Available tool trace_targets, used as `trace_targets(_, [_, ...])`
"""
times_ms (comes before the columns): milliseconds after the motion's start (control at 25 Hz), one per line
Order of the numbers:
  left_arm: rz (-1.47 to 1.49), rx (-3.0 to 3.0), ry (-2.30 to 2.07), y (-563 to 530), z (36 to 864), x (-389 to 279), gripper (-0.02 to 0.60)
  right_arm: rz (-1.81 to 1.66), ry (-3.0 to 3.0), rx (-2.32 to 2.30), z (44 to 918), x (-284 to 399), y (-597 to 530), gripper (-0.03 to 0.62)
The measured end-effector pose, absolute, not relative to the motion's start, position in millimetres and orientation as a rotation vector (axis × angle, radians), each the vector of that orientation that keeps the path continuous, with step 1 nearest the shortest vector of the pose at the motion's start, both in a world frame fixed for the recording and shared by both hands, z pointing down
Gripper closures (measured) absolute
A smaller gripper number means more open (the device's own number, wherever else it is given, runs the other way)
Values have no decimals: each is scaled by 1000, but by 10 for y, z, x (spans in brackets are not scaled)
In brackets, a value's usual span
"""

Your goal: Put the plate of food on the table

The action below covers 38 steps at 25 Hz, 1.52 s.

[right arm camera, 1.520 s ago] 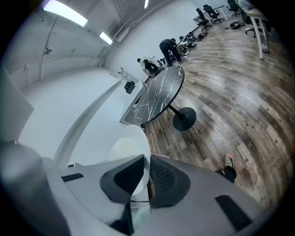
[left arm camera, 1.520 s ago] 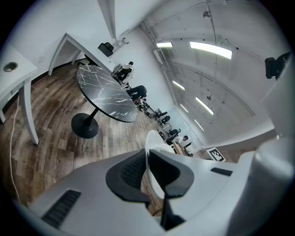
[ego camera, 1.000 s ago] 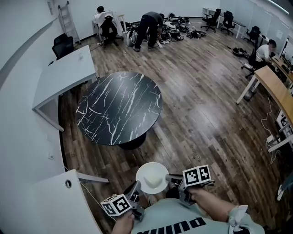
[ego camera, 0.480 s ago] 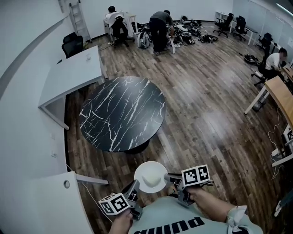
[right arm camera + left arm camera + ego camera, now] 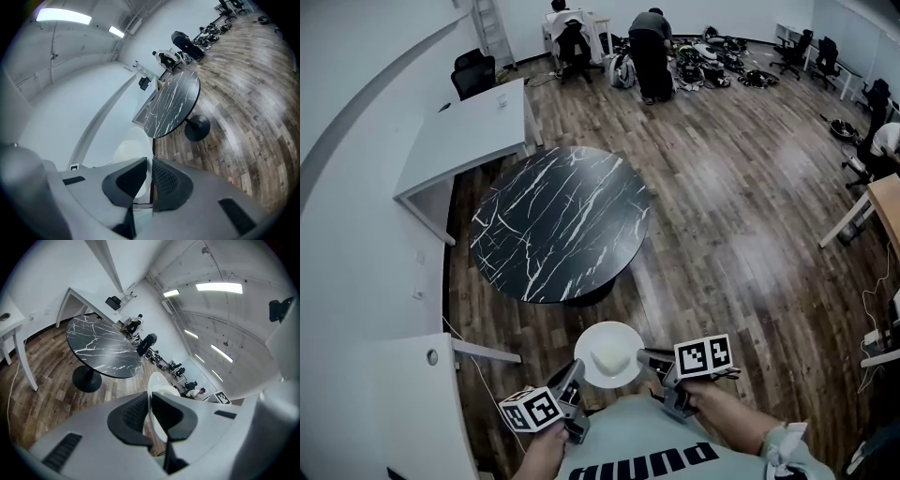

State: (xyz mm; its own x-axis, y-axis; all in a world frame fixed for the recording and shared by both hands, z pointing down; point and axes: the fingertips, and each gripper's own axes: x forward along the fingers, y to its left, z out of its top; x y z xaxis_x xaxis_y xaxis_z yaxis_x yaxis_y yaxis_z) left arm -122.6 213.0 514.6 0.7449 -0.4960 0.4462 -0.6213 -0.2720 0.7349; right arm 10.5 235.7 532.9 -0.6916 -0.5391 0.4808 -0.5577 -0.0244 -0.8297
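Grip: your left gripper (image 5: 577, 369) and right gripper (image 5: 643, 358) each pinch opposite rims of the plate (image 5: 610, 353) | Place: plate held short of the table's (image 5: 558, 220) near edge | Next: table lies ahead, slightly left.

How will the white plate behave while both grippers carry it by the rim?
The plate looks rigid: it spans level between the left gripper and right gripper without sagging. Its smooth, thin rim may slip in the fingers. The pale food on it could slide if it tilts.
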Motion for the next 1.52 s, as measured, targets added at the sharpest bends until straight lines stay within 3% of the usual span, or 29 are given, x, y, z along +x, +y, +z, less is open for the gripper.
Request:
trace_targets(760, [191,1929,-870,2041,5156,-702,549,1920,-2206,1242,5372,627,2265,554])
trace_targets(1520, [200,1947,-744,912,5252,-687,549,1910,-2126,1397,5399,622,1278,554])
